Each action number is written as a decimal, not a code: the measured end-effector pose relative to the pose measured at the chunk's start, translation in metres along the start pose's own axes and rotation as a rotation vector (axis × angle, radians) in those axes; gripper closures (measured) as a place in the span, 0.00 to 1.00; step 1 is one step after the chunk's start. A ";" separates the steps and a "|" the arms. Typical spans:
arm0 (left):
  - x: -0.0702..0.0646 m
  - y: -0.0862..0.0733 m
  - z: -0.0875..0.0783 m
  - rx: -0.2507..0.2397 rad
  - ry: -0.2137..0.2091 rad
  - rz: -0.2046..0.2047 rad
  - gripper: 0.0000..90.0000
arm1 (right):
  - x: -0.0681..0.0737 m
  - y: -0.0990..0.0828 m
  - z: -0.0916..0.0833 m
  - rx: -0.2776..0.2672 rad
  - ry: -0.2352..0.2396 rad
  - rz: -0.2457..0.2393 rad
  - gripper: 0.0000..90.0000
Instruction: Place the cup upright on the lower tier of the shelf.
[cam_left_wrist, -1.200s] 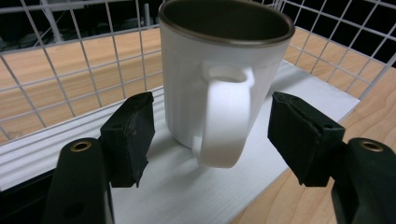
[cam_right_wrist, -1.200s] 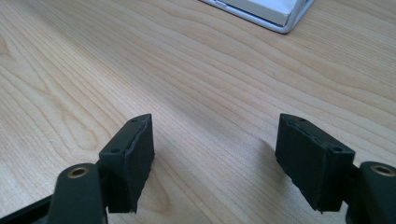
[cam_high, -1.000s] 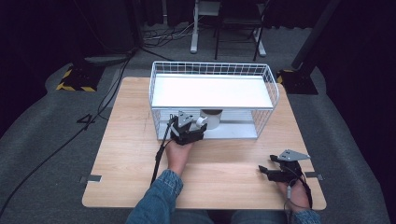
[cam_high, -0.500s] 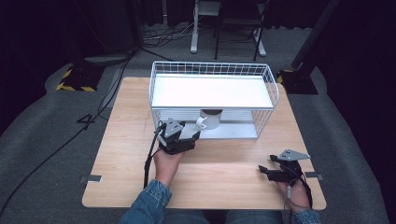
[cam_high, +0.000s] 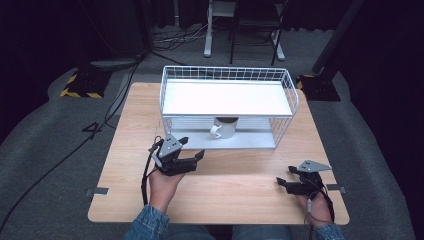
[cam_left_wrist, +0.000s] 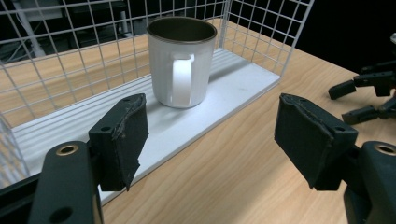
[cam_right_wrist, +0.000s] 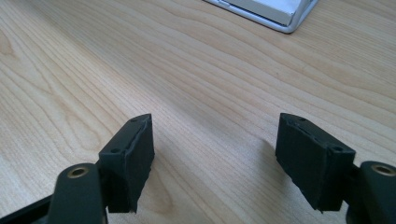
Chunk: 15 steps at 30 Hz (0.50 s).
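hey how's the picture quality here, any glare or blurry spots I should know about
High view: the rack's top shelf is blown out white, surroundings nearly black. Left gripper view: glare washes out the mug handle; the left claw is close but fairly sharp. Right gripper view: even light, table grain crisp, soft shadows beside the right claw.

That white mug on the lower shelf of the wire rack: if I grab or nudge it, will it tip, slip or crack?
The mug stands upright on the flat shelf and looks broad for its height, so a nudge would probably slide it, not tip it. Its glossy wall may be slippery under the pads. It looks rigid, likely ceramic or enamel, so it could chip against the wire rack.
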<state>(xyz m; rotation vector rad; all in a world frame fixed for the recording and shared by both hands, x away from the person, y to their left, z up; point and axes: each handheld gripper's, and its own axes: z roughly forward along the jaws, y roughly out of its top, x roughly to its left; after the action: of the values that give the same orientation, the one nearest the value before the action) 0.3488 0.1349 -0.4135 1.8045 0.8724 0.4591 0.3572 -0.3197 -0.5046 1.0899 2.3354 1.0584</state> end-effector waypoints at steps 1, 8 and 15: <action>-0.001 0.000 -0.005 0.002 0.004 0.009 0.29 | 0.000 0.000 0.000 0.000 0.000 0.000 0.31; 0.000 -0.006 -0.028 0.033 0.007 0.049 0.28 | 0.000 0.000 0.001 0.001 0.000 -0.003 0.31; 0.005 -0.015 -0.049 0.056 0.022 0.073 0.25 | 0.000 0.000 0.000 0.001 -0.001 -0.004 0.31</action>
<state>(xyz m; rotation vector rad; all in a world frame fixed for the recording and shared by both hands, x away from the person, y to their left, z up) 0.3147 0.1732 -0.4082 1.8904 0.8434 0.5063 0.3575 -0.3191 -0.5046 1.0853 2.3367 1.0554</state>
